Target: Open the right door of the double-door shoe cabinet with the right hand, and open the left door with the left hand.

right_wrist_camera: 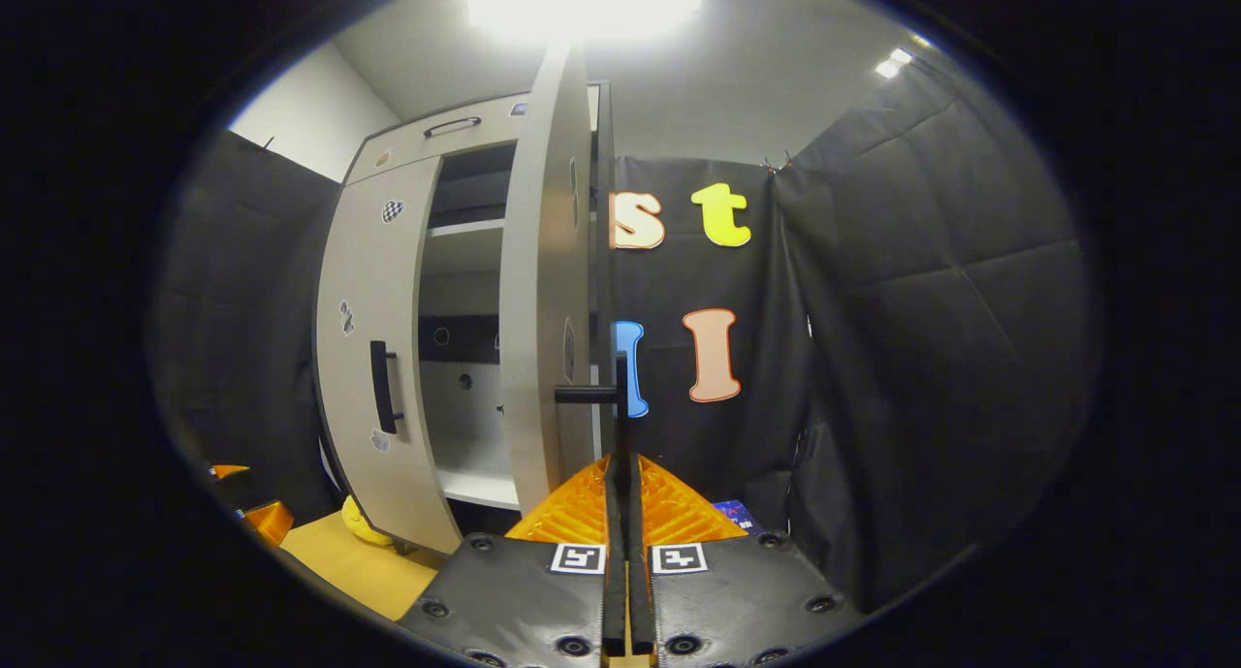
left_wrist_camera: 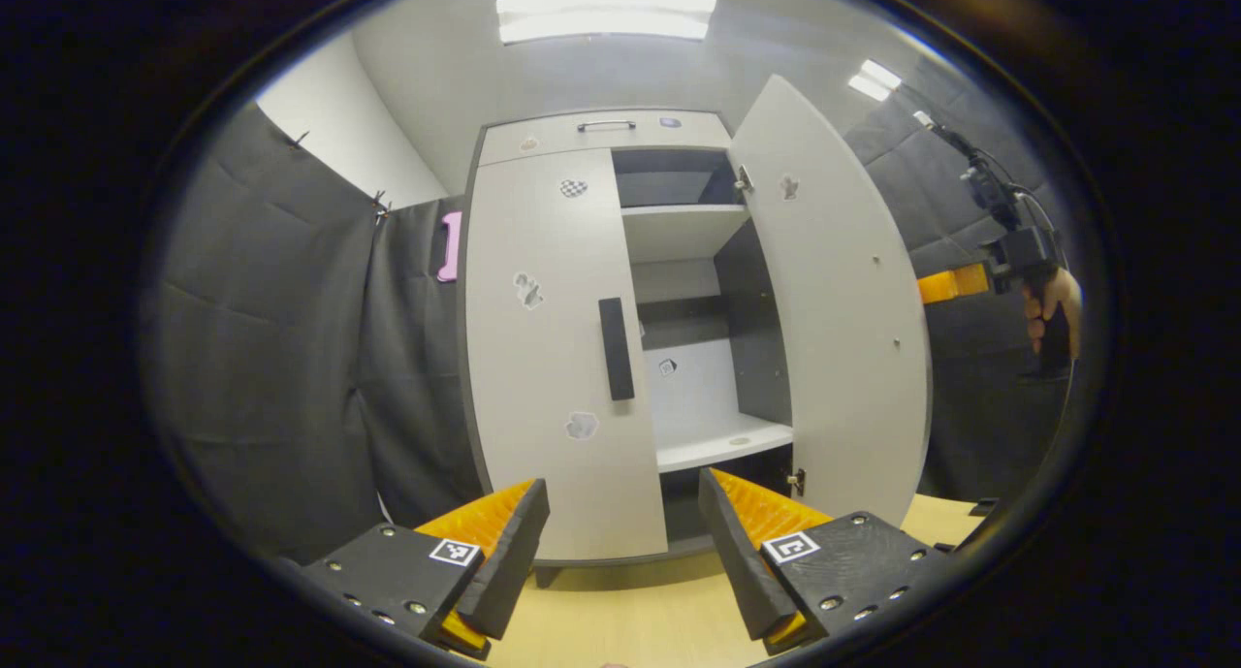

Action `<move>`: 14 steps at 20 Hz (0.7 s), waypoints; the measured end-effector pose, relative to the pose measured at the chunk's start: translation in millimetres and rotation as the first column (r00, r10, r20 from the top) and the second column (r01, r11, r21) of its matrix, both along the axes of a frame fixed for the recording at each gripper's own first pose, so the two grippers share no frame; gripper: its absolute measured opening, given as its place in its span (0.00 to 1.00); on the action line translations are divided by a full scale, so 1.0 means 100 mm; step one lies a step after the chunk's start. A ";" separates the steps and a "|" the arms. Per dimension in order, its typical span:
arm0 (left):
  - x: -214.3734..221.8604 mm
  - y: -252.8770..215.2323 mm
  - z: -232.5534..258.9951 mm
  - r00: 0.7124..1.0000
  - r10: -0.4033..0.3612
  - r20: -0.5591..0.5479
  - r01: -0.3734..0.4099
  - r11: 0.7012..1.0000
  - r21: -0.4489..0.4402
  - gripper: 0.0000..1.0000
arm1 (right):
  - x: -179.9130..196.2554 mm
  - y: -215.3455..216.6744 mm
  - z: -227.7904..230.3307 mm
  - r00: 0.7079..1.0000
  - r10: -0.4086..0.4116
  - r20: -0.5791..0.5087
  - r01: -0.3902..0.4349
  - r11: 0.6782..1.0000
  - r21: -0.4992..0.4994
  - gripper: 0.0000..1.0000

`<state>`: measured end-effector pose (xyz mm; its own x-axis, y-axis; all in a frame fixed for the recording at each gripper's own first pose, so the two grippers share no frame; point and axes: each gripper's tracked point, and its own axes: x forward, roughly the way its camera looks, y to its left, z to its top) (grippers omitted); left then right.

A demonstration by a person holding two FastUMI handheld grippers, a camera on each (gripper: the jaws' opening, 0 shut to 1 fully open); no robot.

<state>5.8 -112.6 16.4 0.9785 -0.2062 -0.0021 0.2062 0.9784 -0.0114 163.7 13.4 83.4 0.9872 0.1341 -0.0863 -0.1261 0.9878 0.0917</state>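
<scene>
The right door (left_wrist_camera: 834, 300) stands swung wide, the right hand-held gripper (right_wrist_camera: 620, 474) pinching its handle (right_wrist_camera: 619, 397) — while the left hand-held gripper (left_wrist_camera: 620, 542), fingers spread, faces the closed left door's upright handle (left_wrist_camera: 616, 348) straight ahead.

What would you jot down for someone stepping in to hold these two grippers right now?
Right gripper: shut on the right door handle; right door swung wide open.
Left gripper: open, holding nothing, facing the cabinet just short of the left door.
Left door closed; its dark handle untouched.
Done: right door opened.
Left: release the right handle, grip the left handle and pull that door open.
</scene>
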 end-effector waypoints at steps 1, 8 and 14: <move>0.01 0.00 0.01 1.000 -0.002 -0.002 0.002 1.000 0.002 0.91 | -0.03 -0.01 0.00 1.000 -0.007 -0.001 0.007 1.000 0.005 0.04; 0.64 0.03 0.21 1.000 -0.009 -0.001 0.009 1.000 -0.003 0.90 | -0.23 -0.13 -0.05 0.999 -0.035 -0.016 0.035 0.999 0.000 0.24; 1.09 0.00 0.43 1.000 -0.007 0.014 0.008 1.000 -0.017 0.90 | -0.33 -0.23 -0.10 0.998 -0.069 -0.011 0.068 0.996 -0.057 0.97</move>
